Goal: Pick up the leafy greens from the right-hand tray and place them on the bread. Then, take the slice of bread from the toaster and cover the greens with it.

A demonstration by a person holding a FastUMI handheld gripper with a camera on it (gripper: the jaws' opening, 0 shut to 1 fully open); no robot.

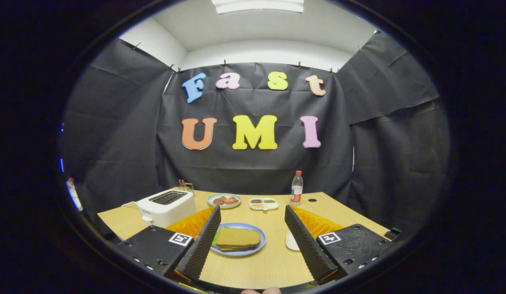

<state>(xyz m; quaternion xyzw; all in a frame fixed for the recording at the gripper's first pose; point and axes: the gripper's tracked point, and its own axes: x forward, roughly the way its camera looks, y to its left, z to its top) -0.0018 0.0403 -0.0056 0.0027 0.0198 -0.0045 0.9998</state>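
Note:
A blue plate (259, 245) lies on the wooden table between my fingers. On it a brown bread slice (238, 237) tops a stack, with a strip of leafy greens (215, 241) peeking out at its left edge and a darker layer beneath. The white toaster (165, 207) stands beyond my left finger, its two slots dark with nothing sticking out. My gripper (253, 212) is open, held above the table, its fingers on either side of the plate and touching nothing.
A small white dish (291, 241) sits partly hidden behind my right finger. Further back are a plate of reddish food (224, 200), a white divided tray (264, 203) and a water bottle (296, 188). The table's far edge meets the black cloth wall.

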